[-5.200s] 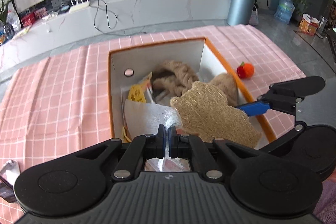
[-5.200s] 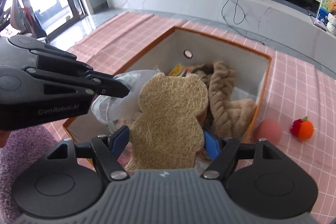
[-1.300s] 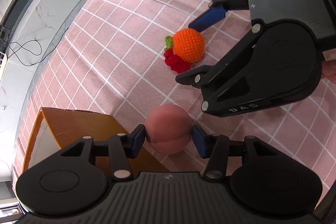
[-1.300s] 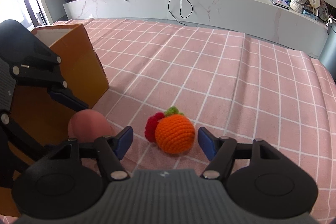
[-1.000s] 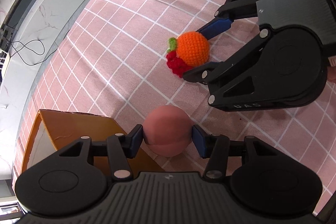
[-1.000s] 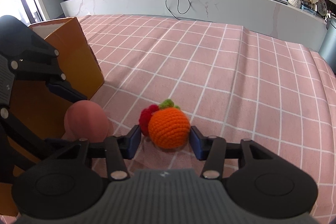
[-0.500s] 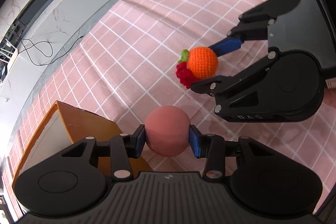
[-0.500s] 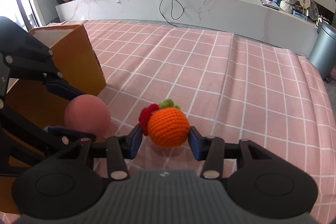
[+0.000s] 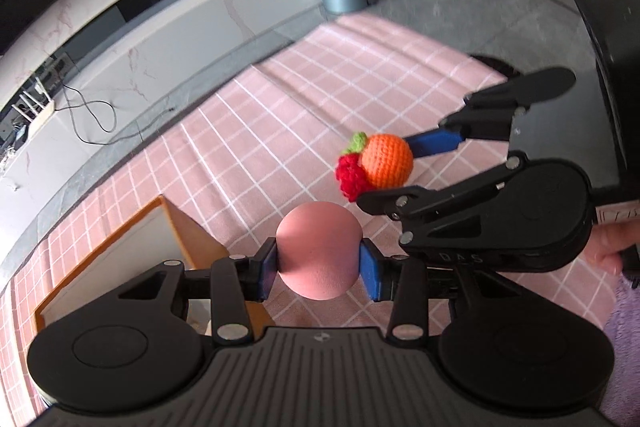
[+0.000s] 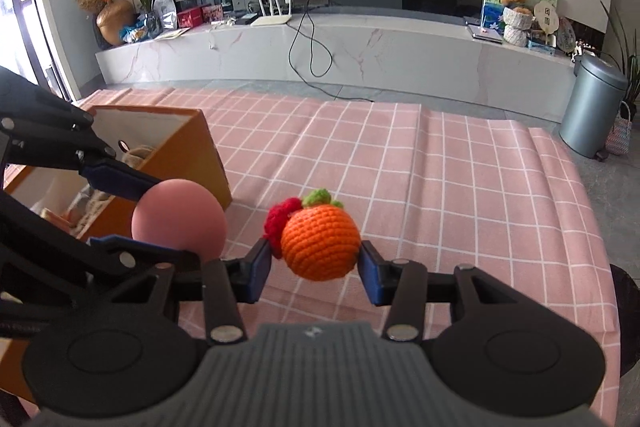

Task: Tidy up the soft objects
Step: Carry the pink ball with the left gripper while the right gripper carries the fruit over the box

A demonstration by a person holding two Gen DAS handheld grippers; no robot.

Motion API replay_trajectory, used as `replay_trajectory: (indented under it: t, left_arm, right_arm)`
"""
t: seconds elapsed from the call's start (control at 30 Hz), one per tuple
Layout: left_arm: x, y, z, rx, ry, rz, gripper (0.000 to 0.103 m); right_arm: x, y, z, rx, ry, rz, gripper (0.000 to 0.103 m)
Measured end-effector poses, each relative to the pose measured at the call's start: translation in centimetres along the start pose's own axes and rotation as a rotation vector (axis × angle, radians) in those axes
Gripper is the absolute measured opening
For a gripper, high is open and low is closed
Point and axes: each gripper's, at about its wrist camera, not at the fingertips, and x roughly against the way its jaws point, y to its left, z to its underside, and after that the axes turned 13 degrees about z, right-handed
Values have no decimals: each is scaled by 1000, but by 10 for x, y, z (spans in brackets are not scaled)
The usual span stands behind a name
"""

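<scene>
Both hand-held grippers clamped: left point(image 9: 319, 264) pink ball point(image 9: 318, 249), right point(image 10: 315, 268) crocheted orange point(image 10: 320, 242).

Orange box point(image 10: 188, 151) contents mostly hidden.

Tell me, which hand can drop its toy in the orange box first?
Probably the left. Its tool grips the pink ball right beside the orange box; the right tool, holding the crochet orange, is farther away.

Black plastic grippers with blue-padded fingers point(image 9: 368, 269), silver screws, ribbed housings; a fuzzy lavender sleeve point(image 9: 624, 319).
</scene>
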Motion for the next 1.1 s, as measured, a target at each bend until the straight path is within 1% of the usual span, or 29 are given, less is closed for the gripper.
replay_trajectory:
  t: [0.17,0.33,0.43,0.53,0.7,0.87,0.97,1.1]
  left_arm:
    - [35,0,13,50,-102,2,48]
    - [71,2,33,107,-206,-1,48]
    - [90,8,46,142,-256,-6,48]
    - [106,18,59,174,-290,-25,48]
    - [123,47,80,243,-309,-67,48]
    - [124,82,102,315,-300,-80,48]
    - [121,101,114,352,-287,-66,48]
    - [106,126,120,392,-266,-40,48]
  right_arm:
    - [33,11,-3,10,-49,7,47]
    - [66,26,-5,17,-96,-3,47]
    - [83,41,-6,30,-119,-24,47]
    - [96,63,-10,65,-137,-56,47]
    - [102,100,-19,120,-135,-120,47]
    - [88,141,-25,182,-103,-160,47]
    - [75,160,-30,217,-80,-175,47]
    - [50,180,-41,294,-55,-150,46]
